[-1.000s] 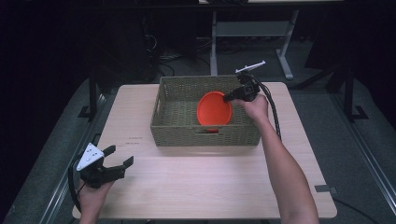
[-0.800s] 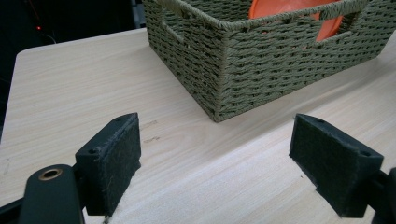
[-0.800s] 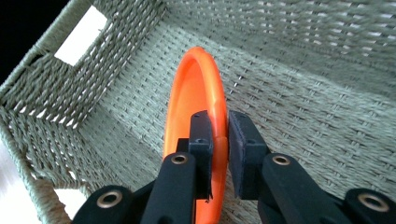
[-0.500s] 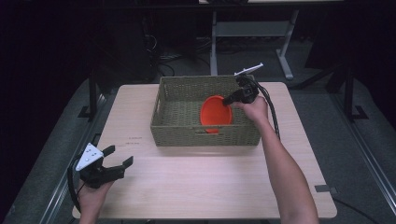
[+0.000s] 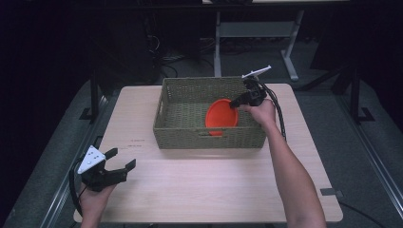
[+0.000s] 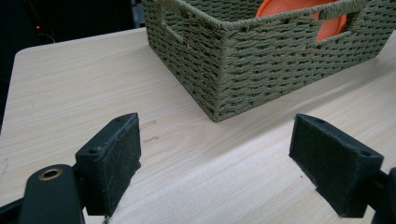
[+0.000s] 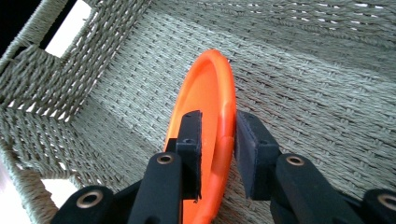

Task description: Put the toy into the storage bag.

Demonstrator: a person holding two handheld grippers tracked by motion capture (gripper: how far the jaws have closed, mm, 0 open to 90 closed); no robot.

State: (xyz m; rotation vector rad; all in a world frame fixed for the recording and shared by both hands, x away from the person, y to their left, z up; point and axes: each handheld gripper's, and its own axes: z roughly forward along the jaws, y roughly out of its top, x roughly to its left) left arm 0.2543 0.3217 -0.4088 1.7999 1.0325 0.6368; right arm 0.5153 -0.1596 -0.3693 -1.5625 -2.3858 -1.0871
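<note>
Right gripper (image 7: 217,140) inside woven basket (image 5: 190,102), jaws just been opening, rim of orange plate (image 7: 205,93) between pads with a small gap showing, no longer pinched. Plate tilted on edge, leaning toward basket's near wall. Left gripper (image 6: 215,161) wide open, nothing between jaws, low over desk (image 5: 199,190), well apart from basket.

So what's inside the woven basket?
An orange plate stands tilted on edge in the woven basket, its rim between the right tool's just-opening jaws. The basket floor beneath the plate is covered.
</note>
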